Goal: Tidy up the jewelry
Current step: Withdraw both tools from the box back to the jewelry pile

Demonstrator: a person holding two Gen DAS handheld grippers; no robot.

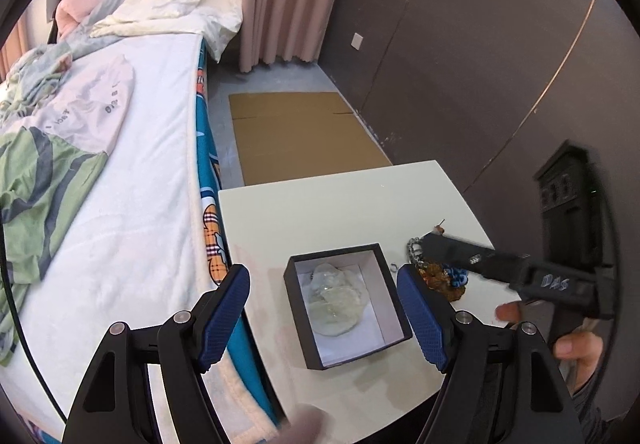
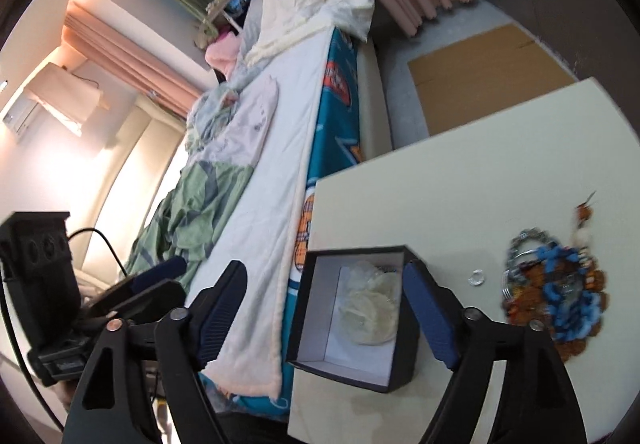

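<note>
The jewelry pile (image 2: 556, 296) lies near the table's (image 1: 340, 200) right edge, beside the open black box (image 1: 346, 304) near its bed-side edge. Both tongs, left (image 1: 324, 318) and right (image 2: 326, 318), are spread and hold nothing.

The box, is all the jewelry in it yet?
Not yet. Done: pale clear pieces already lie in the black box. In hand: nothing; the left gripper and right gripper are both open and empty. Left: the blue and brown pile, a small clear ring and an earring wait on the table.
</note>
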